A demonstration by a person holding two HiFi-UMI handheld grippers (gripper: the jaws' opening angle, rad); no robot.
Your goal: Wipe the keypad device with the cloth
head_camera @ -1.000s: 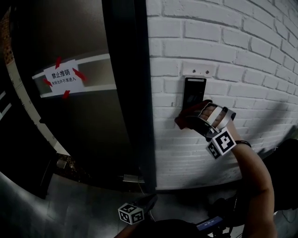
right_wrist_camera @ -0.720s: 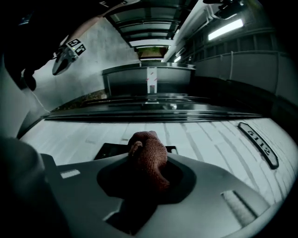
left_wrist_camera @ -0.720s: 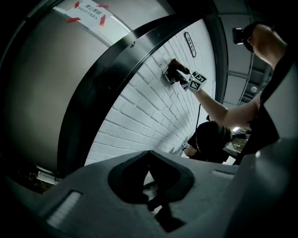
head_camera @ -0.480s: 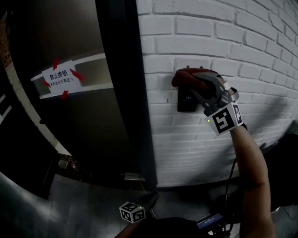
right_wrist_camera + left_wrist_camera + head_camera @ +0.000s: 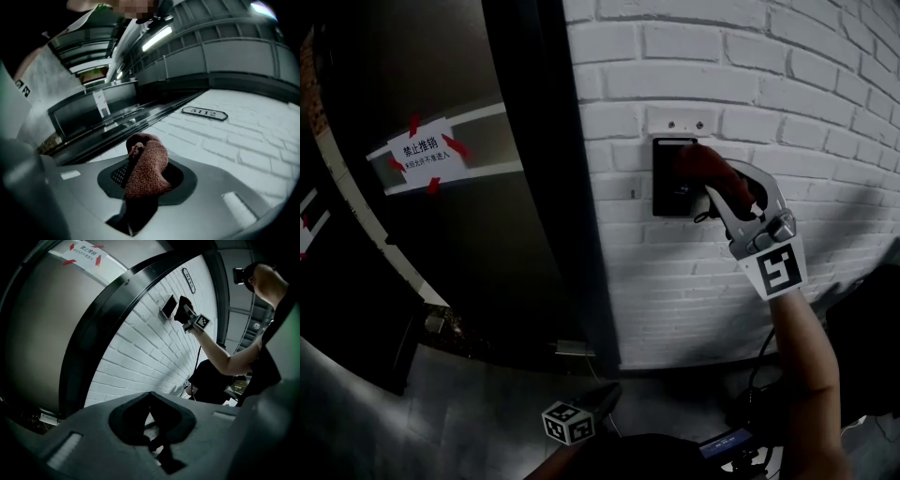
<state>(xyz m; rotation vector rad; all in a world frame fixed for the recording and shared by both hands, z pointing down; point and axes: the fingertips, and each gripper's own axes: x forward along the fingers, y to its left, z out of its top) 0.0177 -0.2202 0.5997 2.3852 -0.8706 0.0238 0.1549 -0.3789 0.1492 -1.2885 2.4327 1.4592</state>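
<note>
The keypad device [image 5: 671, 180] is a black panel fixed to the white brick wall [image 5: 825, 112]. My right gripper [image 5: 709, 184] is shut on a dark red cloth [image 5: 710, 167], and the cloth presses on the panel's right half. In the right gripper view the cloth [image 5: 145, 165] bulges out between the jaws. From the left gripper view, the device [image 5: 168, 306], the cloth [image 5: 182, 310] and the right gripper [image 5: 189, 316] are small and far up the wall. My left gripper [image 5: 602, 397] hangs low near the floor, its jaws together with nothing between them [image 5: 157, 446].
A dark door frame [image 5: 567, 187] stands just left of the device, with a dark door carrying a white paper notice [image 5: 422, 150] taped in red. A pale plate [image 5: 684, 122] sits above the device. A number sign [image 5: 205, 113] hangs higher on the wall.
The right gripper swept the cloth from the device's lower edge up to its top, then back down onto its right half. The left gripper stayed low.
</note>
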